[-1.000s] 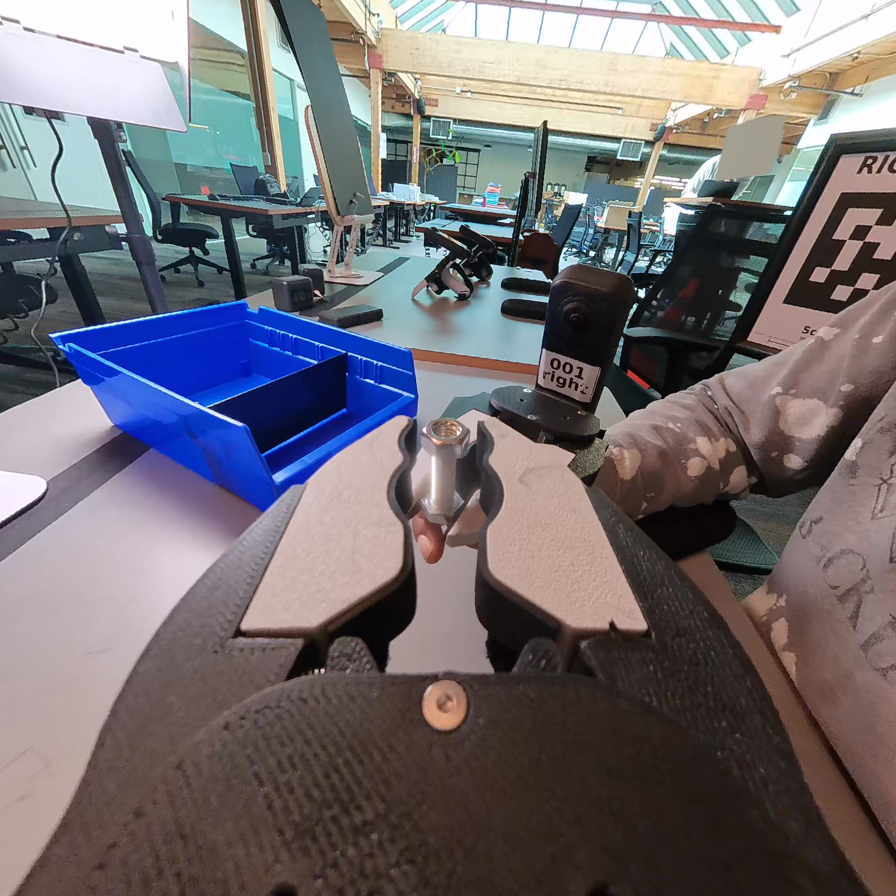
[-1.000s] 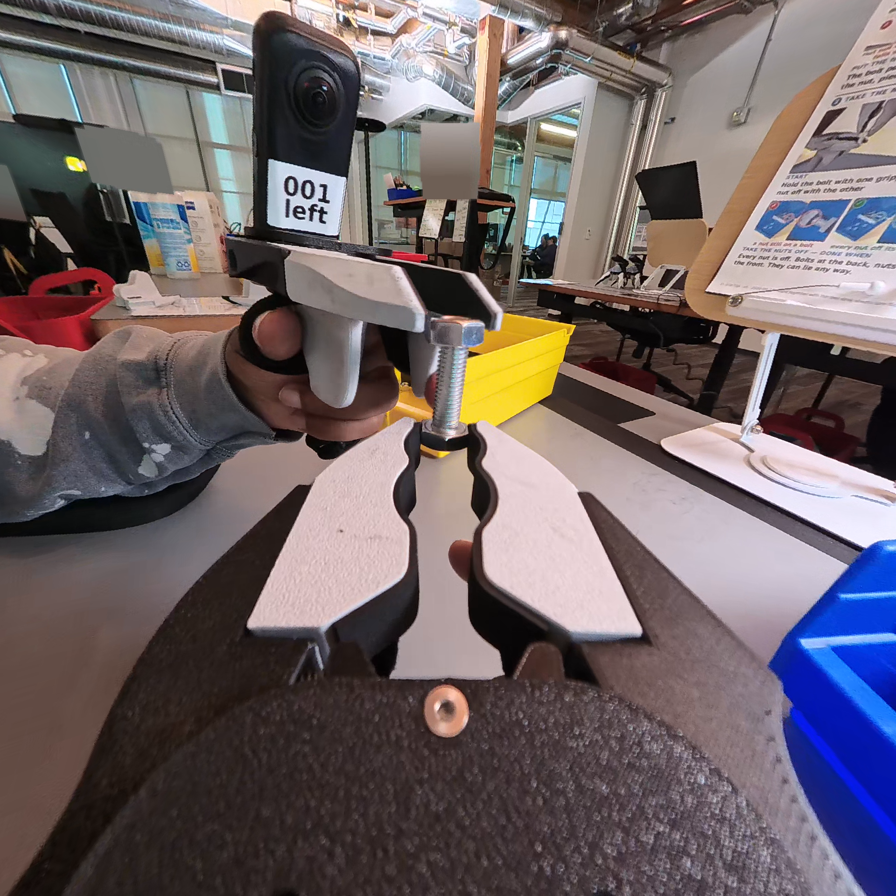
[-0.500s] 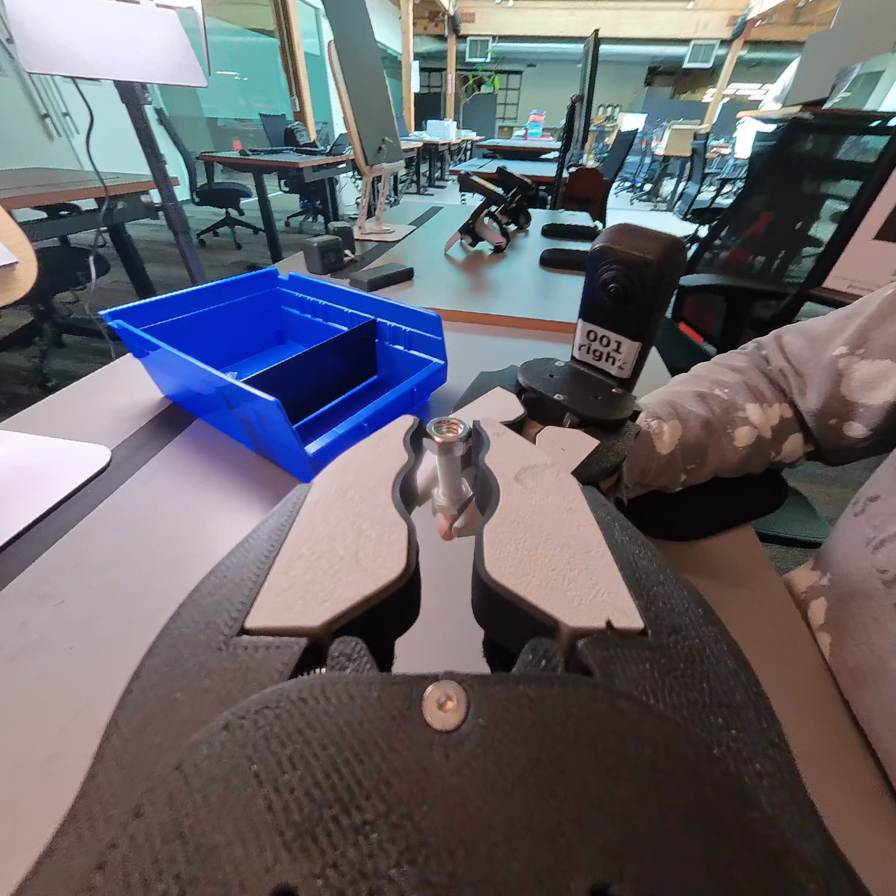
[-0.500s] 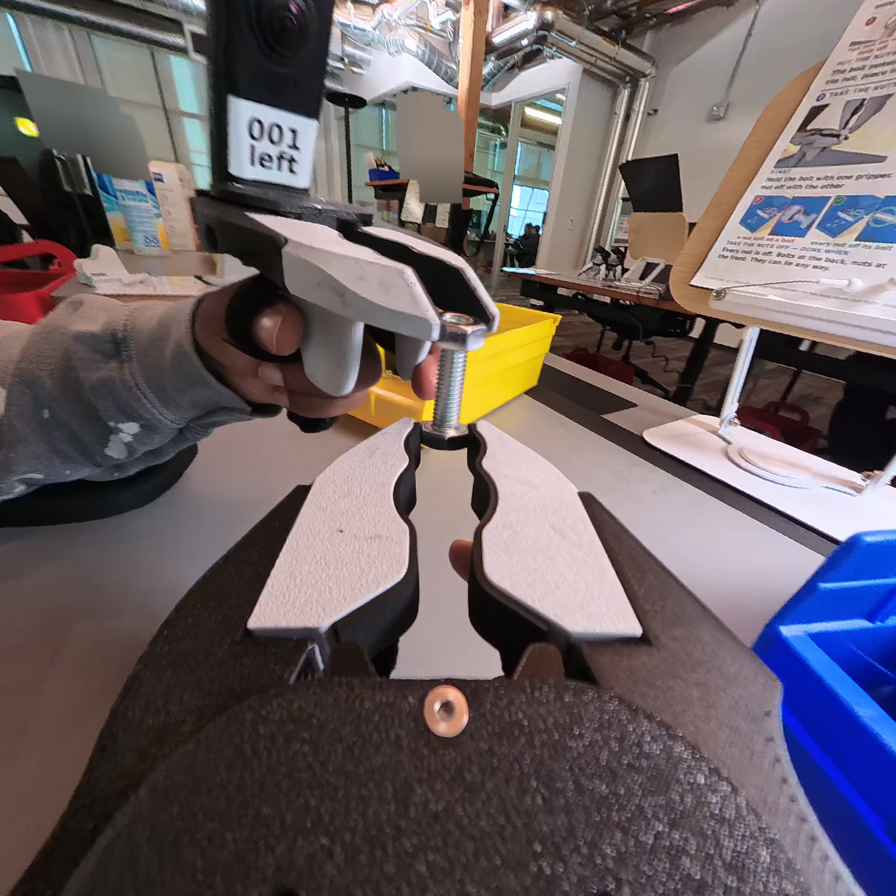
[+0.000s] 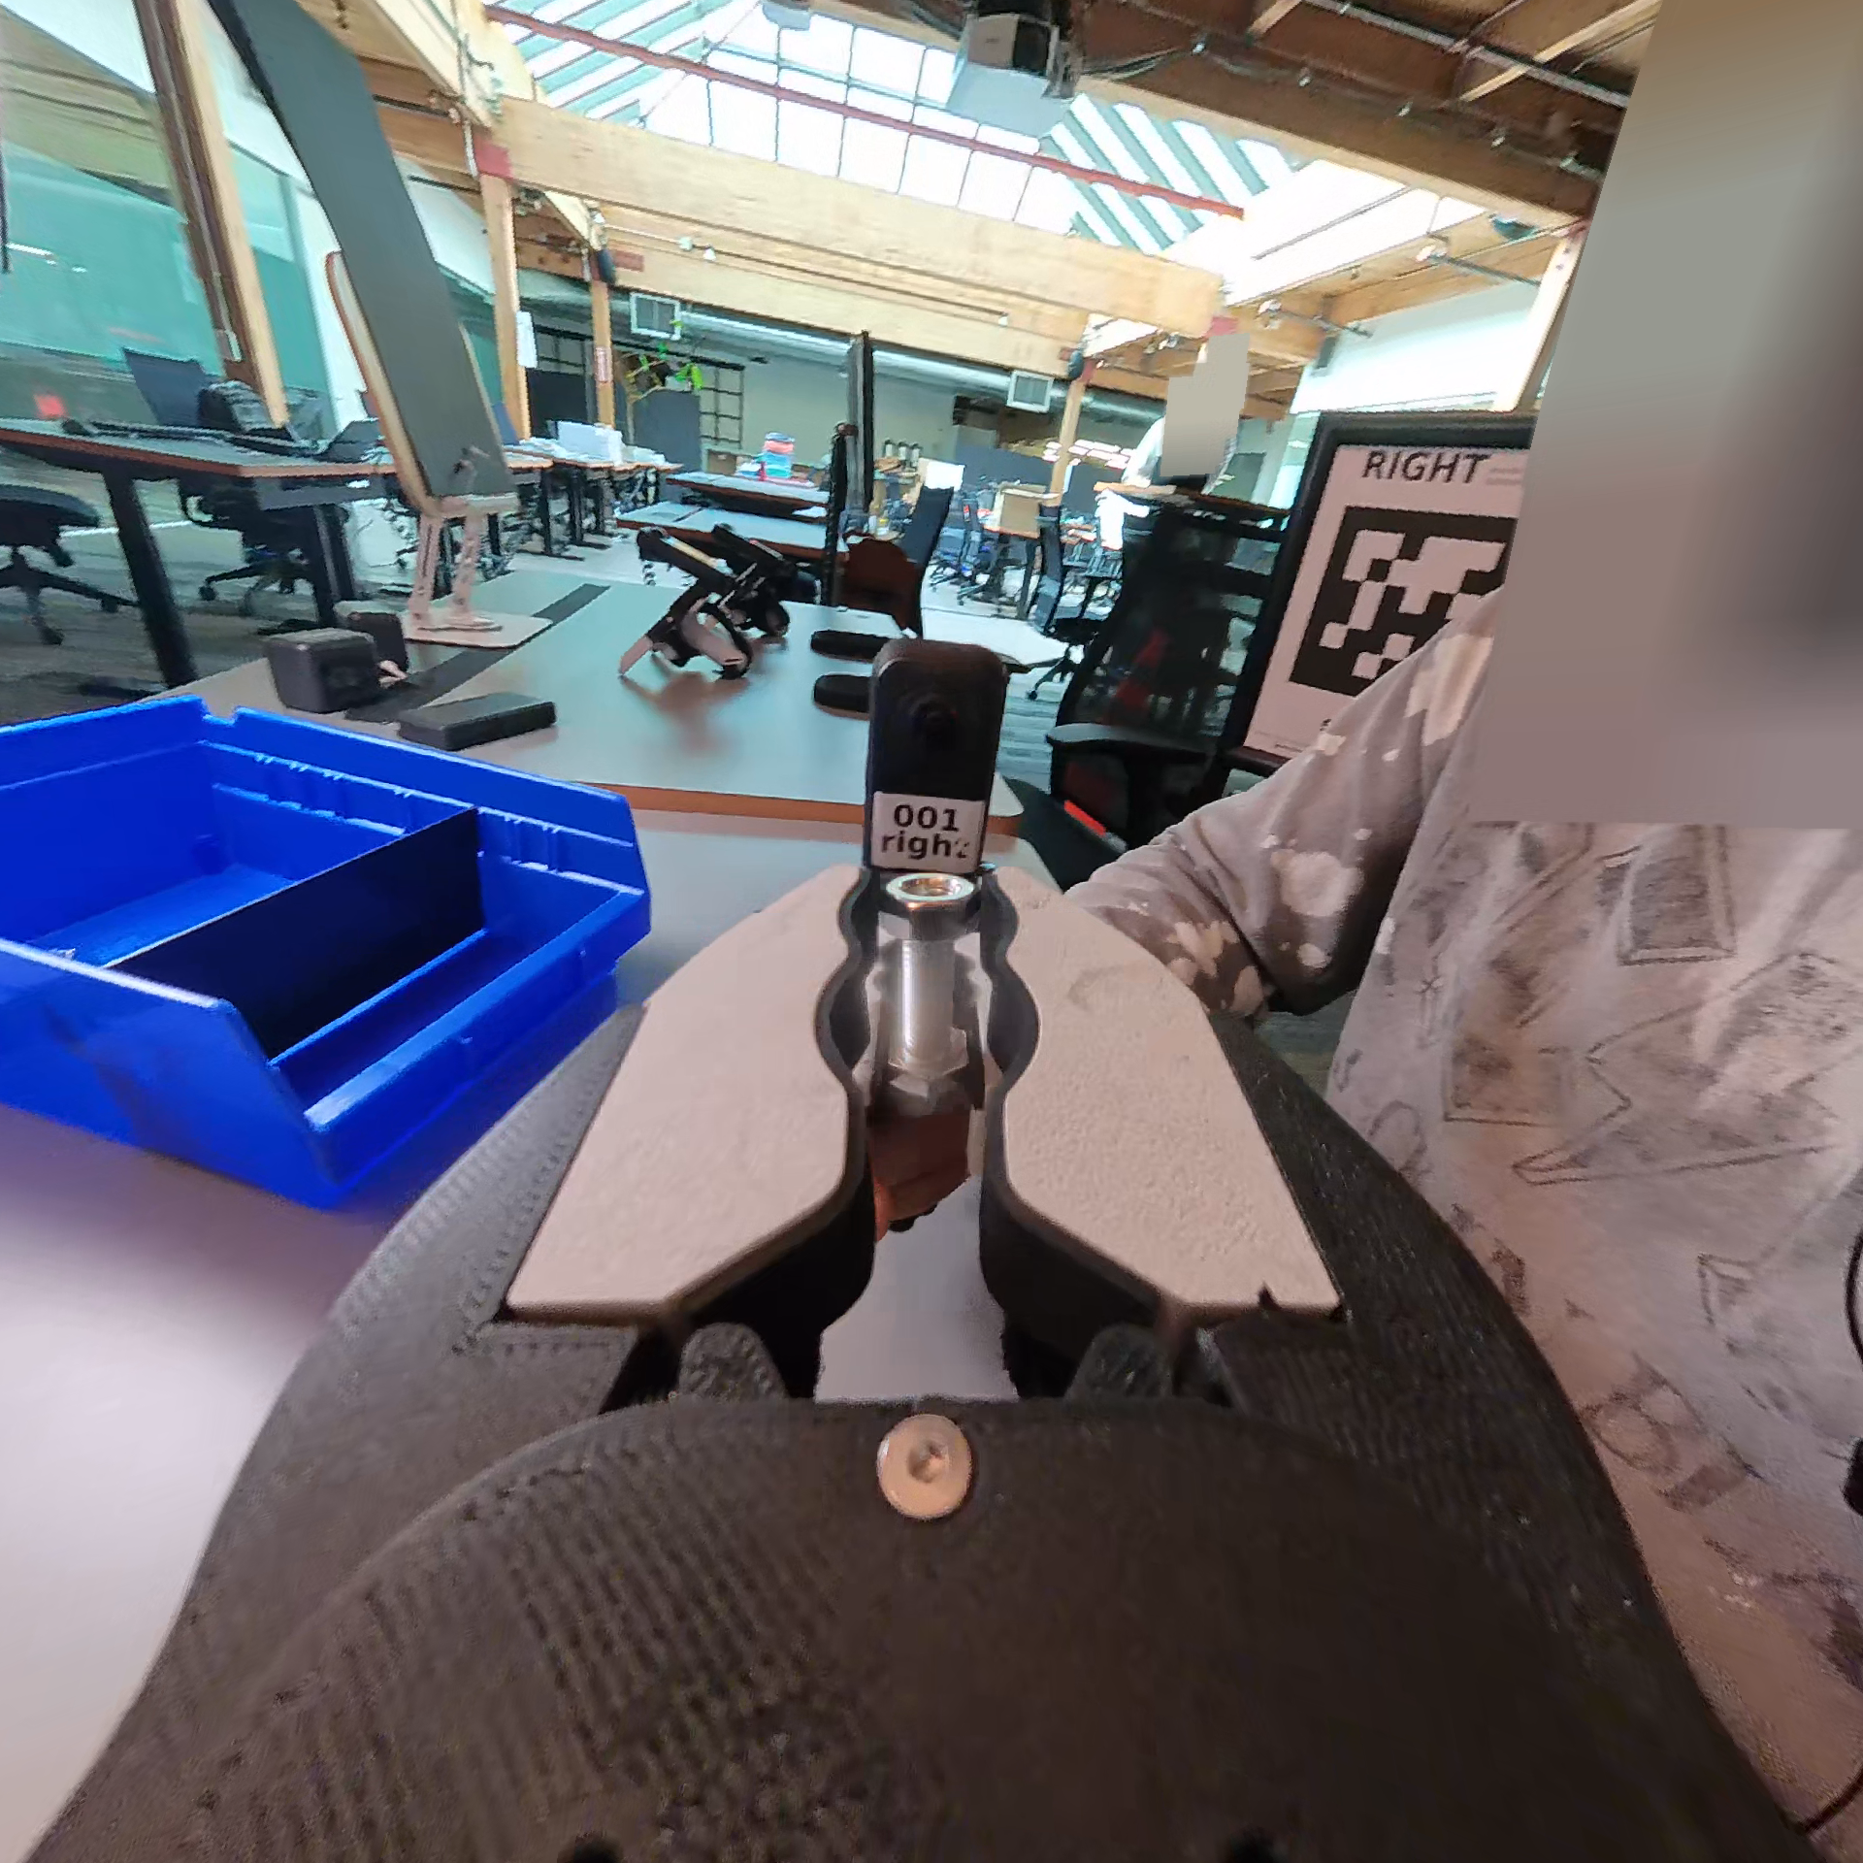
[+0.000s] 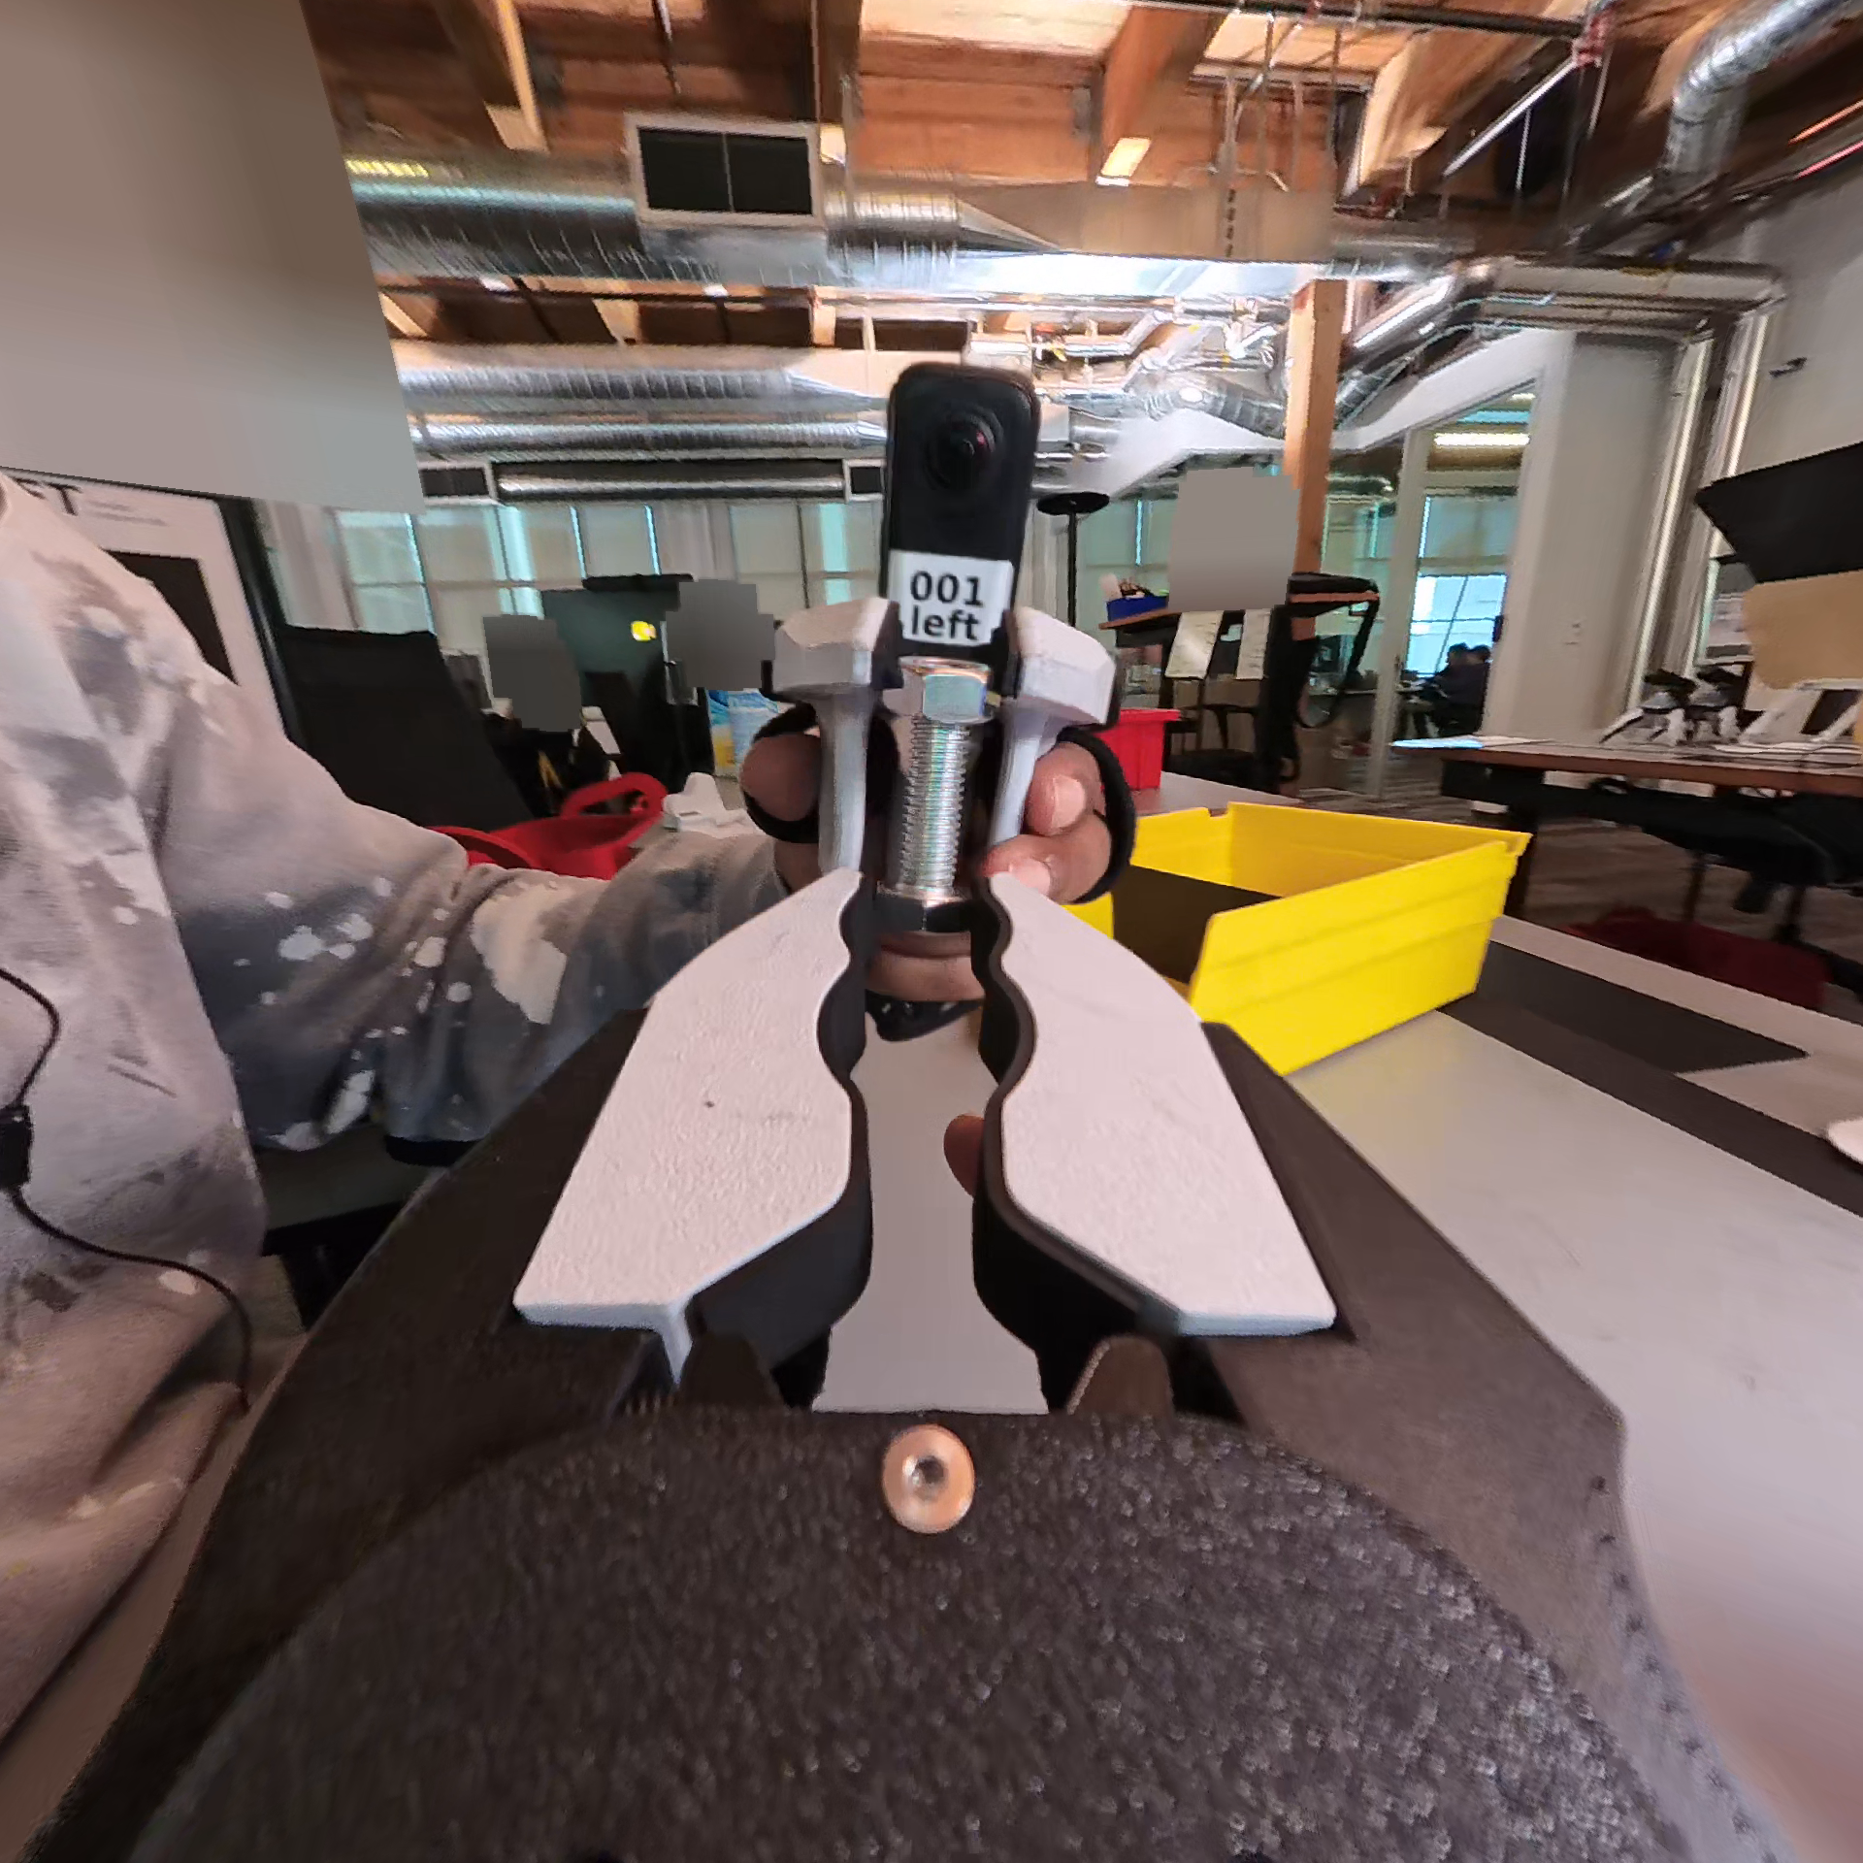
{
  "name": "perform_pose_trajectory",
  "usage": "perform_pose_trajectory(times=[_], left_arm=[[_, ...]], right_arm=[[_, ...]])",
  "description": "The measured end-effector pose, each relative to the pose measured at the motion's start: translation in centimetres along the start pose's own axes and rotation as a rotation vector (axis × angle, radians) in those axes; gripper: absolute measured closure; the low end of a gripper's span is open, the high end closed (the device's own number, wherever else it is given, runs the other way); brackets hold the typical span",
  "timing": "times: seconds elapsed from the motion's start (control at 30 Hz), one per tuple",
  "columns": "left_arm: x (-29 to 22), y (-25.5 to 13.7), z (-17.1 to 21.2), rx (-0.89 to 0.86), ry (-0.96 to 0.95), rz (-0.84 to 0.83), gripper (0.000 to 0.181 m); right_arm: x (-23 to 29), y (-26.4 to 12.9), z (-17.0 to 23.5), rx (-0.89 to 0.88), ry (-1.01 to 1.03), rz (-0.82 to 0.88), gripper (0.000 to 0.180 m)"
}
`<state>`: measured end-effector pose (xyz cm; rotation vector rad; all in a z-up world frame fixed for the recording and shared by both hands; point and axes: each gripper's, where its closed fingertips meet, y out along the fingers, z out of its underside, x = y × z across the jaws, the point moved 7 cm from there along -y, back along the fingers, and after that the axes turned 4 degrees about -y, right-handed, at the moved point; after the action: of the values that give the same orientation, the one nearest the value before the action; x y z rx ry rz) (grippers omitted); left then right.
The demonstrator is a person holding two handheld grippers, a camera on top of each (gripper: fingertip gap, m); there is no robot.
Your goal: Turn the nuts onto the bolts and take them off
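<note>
Bolt (image 6: 933,796) stands upright, its head pinched by the left gripper (image 6: 943,655), while the right gripper (image 6: 925,912) seems closed on the nut (image 6: 912,907) at its lower end.

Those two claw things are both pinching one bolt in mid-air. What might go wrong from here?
The left gripper clamps only the bolt head, and the right gripper pinches just the nut at its fingertips, so a twist could slip off. Both hang above the table, outside the yellow bin, so a freed nut might roll away.
</note>
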<state>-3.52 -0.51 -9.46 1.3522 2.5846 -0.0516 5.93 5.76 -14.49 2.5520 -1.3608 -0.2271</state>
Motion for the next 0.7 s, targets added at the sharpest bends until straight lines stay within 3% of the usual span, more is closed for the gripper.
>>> perform_pose_trajectory(times=[0.7], left_arm=[[-0.6, -0.1, 0.0, -0.179, -0.018, 0.128, 0.161]], right_arm=[[0.8, 0.1, -1.1, -0.071, 0.062, -0.068, 0.162]])
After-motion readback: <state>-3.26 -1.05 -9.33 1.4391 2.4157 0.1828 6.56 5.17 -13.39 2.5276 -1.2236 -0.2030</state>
